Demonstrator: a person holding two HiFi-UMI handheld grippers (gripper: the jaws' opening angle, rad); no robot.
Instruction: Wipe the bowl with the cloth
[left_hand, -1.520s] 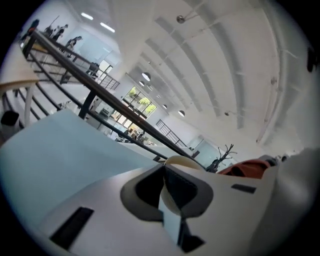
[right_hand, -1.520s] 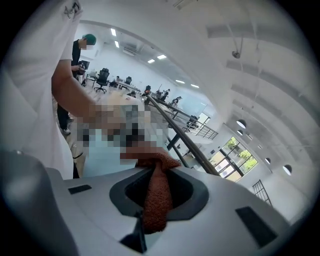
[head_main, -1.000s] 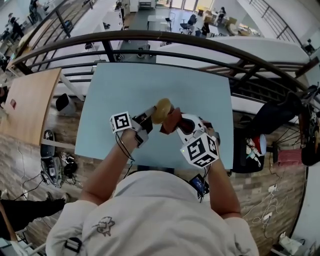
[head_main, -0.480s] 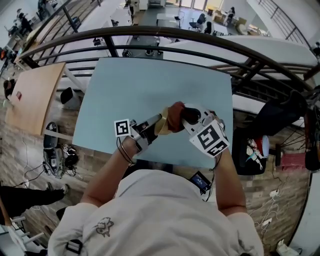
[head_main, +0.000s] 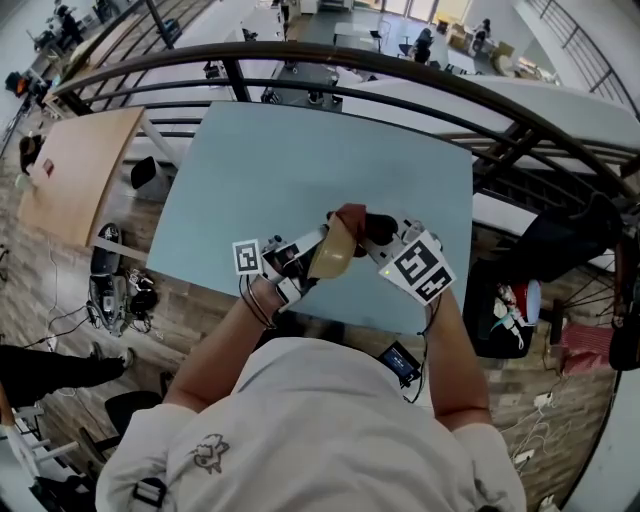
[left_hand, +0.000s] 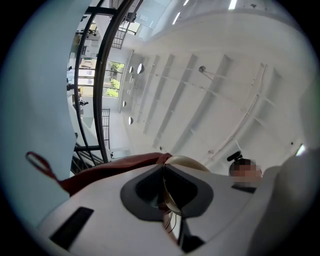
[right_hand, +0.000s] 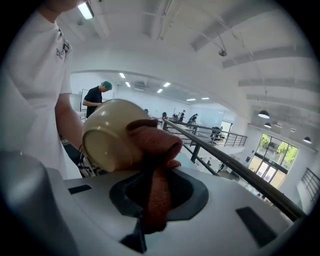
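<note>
The person wore a white short-sleeved T-shirt (head_main: 330, 420) with a small dark drawing (head_main: 208, 450) near one shoulder, and dark bands (head_main: 247, 300) round the left wrist. The left claw (head_main: 312, 243) and right claw (head_main: 368, 228) had white shells with dark grey recesses, each bearing a black-and-white marker cube (head_main: 420, 267).

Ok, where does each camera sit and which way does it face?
Head view: on the head, facing steeply down at the table; forearms and torso show.
Left gripper view: on the left gripper, tilted up at the ceiling; jaws shut on the bowl.
Right gripper view: on the right gripper, facing bowl and railing; jaws shut on the cloth; shirt shows.
Shared: bowl and cloth, all three.
</note>
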